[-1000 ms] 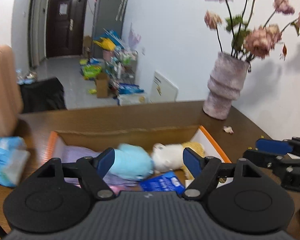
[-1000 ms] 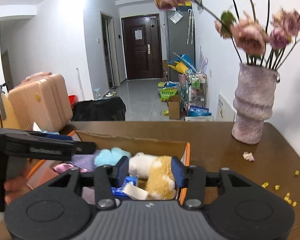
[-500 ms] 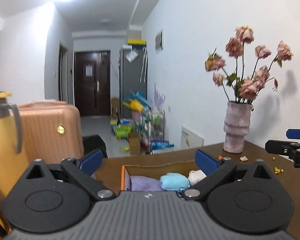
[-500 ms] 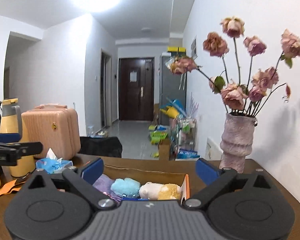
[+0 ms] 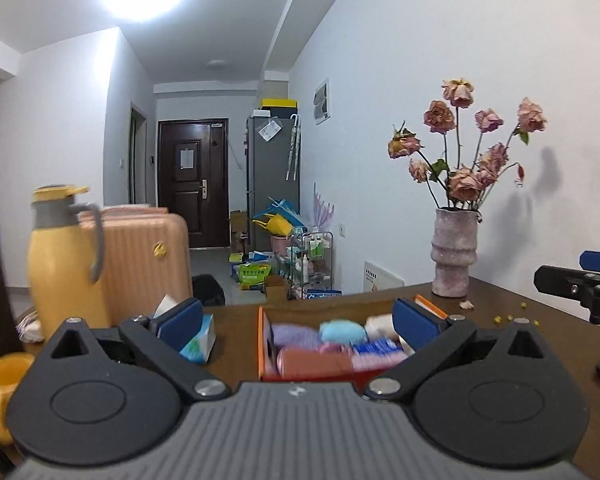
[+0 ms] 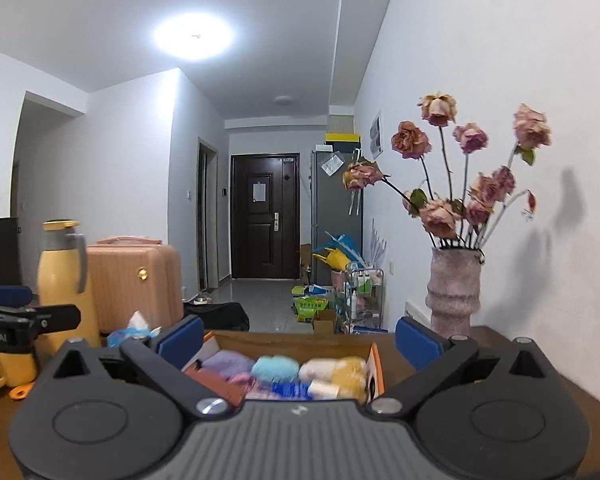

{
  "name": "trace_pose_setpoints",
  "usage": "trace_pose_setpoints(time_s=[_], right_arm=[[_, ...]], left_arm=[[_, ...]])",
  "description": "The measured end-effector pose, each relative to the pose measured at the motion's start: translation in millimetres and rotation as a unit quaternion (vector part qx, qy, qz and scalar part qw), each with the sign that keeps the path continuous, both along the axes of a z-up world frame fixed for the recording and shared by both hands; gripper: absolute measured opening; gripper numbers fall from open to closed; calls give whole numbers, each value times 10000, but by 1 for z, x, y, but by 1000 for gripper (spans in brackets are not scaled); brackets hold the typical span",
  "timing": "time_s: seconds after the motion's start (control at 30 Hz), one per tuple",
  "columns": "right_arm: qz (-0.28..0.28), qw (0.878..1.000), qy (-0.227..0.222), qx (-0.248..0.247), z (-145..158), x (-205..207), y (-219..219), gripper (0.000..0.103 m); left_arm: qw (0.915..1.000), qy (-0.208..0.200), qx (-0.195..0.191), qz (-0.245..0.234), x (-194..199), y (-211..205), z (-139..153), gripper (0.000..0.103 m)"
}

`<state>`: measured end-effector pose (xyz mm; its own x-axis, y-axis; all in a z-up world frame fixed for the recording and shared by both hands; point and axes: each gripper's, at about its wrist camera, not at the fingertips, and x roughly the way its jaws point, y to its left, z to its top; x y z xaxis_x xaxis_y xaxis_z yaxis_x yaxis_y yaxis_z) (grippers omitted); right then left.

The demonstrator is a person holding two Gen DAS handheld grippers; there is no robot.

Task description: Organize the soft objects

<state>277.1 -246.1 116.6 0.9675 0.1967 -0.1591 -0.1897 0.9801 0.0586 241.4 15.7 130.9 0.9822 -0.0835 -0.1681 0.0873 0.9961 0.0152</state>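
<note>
An orange-rimmed cardboard box point(image 5: 265, 344) point(image 6: 376, 364) sits on the brown table and holds soft items: a light blue plush point(image 5: 342, 330) point(image 6: 275, 368), a purple cloth point(image 5: 294, 335) point(image 6: 228, 361), a white and yellow plush point(image 6: 340, 372) and a blue packet point(image 5: 376, 347). My left gripper point(image 5: 298, 322) is open and empty, held back from the box. My right gripper point(image 6: 298, 338) is open and empty, also back from the box. Each gripper shows at the edge of the other's view.
A vase of dried roses point(image 5: 454, 256) point(image 6: 454, 300) stands at the table's back right. A yellow thermos point(image 5: 66, 264) point(image 6: 62, 280), a yellow mug point(image 6: 10, 368), a tissue pack point(image 5: 198, 338) and a pink suitcase point(image 5: 144, 256) are at the left. Small yellow crumbs point(image 5: 508, 316) lie on the table.
Both grippers have pulled back and up from the box and opened wide. The right gripper was closed around the yellow-white plush a second ago; the plush now lies in the box.
</note>
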Motion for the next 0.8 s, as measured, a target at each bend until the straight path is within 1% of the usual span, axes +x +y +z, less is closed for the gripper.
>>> trace_pose_setpoints(time_s=[0.07, 0.2, 0.23, 0.3, 0.37, 0.4, 0.47, 0.5, 0.53, 0.57, 0.6, 0.63, 0.7, 0.8], right_arm=[[33, 10000, -27, 84, -8, -34, -2, 103], [277, 9996, 86, 7, -27, -100, -4, 103], [343, 9993, 149, -29, -31, -113, -5, 103], [352, 9992, 159, 130, -41, -145, -10, 103], [311, 9987, 298, 284, -55, -173, -12, 103], [252, 9983, 382, 348, -62, -185, -12, 103], [117, 9970, 618, 447, -75, -205, -9, 103], [153, 9962, 708, 475, -80, -211, -8, 103], [302, 9954, 809, 424, -84, -214, -5, 103], [450, 9946, 878, 306, -85, -214, -2, 103], [519, 9945, 896, 155, -86, -216, 3, 103], [441, 9956, 831, 40, -85, -217, 6, 103], [297, 9967, 757, -5, -86, -221, 10, 103], [544, 9952, 811, 0, -86, -222, 15, 103]], left_arm=[[10000, 0, -23, 15, -32, 2, -9, 103], [9999, -79, -46, 77, -108, 7, -32, 103], [9999, -164, 12, 50, -125, 7, -39, 103], [9993, -249, 176, 236, -160, 7, -53, 103], [9991, -187, 115, 373, -187, 8, -67, 103], [9993, -74, 51, 373, -198, 8, -74, 103], [9993, 233, 53, 273, -211, 7, -83, 103], [9992, 341, 169, 105, -215, 5, -86, 103], [9989, 385, 273, 42, -217, 5, -87, 103], [9987, 378, 334, 77, -218, 4, -87, 103], [9989, 324, 317, 140, -218, 5, -85, 103], [9991, 289, 238, 203, -217, 6, -84, 103], [9992, 311, 107, 242, -214, 8, -81, 103], [9990, 315, 109, 301, -214, 8, -81, 103]])
